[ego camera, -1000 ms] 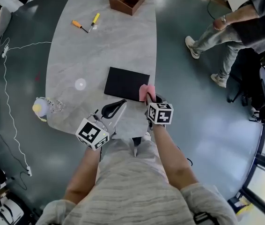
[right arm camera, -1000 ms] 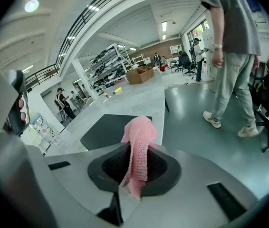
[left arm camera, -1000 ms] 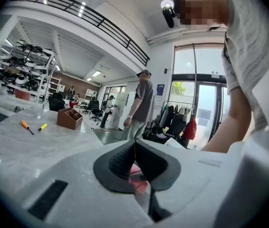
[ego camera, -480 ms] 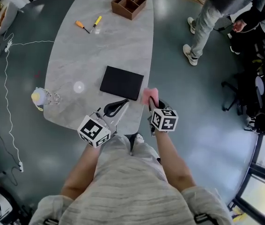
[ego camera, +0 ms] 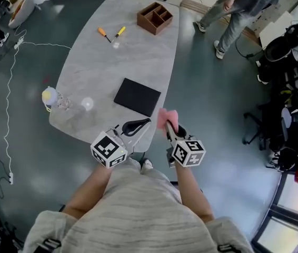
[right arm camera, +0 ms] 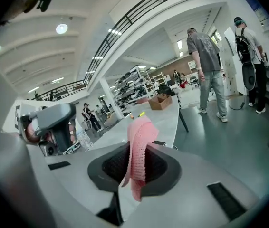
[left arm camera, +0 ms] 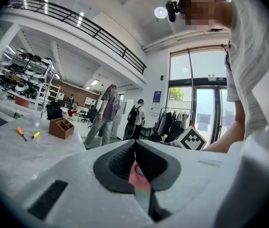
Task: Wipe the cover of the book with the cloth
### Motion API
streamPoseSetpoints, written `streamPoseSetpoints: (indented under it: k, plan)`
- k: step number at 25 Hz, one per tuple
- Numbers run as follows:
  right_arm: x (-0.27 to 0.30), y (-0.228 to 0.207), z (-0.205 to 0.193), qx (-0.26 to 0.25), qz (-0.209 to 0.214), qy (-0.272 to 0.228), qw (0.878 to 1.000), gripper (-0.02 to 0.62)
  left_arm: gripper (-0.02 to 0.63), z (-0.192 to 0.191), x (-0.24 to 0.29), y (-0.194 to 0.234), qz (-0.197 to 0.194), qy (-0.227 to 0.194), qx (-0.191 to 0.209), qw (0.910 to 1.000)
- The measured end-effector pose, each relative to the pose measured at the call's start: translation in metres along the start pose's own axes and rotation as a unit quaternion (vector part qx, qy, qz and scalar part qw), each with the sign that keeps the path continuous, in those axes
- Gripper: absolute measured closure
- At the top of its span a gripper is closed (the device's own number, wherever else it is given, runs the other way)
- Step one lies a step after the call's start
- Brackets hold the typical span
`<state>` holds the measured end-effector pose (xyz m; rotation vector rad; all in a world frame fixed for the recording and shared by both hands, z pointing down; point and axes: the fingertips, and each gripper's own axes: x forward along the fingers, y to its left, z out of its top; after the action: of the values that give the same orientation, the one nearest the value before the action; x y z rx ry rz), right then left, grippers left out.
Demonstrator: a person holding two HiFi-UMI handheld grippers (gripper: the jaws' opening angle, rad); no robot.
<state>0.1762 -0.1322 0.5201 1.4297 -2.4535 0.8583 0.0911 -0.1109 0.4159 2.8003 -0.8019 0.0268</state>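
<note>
The black book [ego camera: 137, 96] lies flat on the grey oval table [ego camera: 138, 57], near its front edge. My right gripper [ego camera: 170, 126] is shut on the pink cloth [ego camera: 167, 118] and holds it in the air just off the book's near right corner, apart from the cover. In the right gripper view the cloth [right arm camera: 139, 146] stands up between the pads and droops over them. My left gripper [ego camera: 133, 125] hovers over the table's front edge, nearer me than the book, with its jaws shut [left arm camera: 134, 145] and nothing held.
A wooden divided box [ego camera: 158, 18] and two screwdrivers [ego camera: 110, 33] lie at the table's far end. A bottle with a yellow cap [ego camera: 51, 97] stands at the left edge. A person [ego camera: 238, 4] walks beyond the table; chairs and bags [ego camera: 291, 57] fill the right side.
My right gripper has drawn the cloth back off the book's near right corner, towards me and past the table edge. The person at the back has walked further away.
</note>
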Motion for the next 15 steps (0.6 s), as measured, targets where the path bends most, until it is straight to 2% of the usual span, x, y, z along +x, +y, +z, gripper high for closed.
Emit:
streamPoseSetpoints:
  k: [7, 15]
  plan:
    - [-0.038, 0.031, 0.017, -0.016, 0.044, -0.025, 0.999, 0.548, 0.591, 0.009, -0.014, -0.024, 0.003, -0.01, 0.012, 0.9999]
    - [-0.077, 0.059, 0.045, -0.037, 0.073, -0.08, 0.993, 0.548, 0.591, 0.024, -0.024, -0.049, 0.002, -0.028, 0.016, 0.9995]
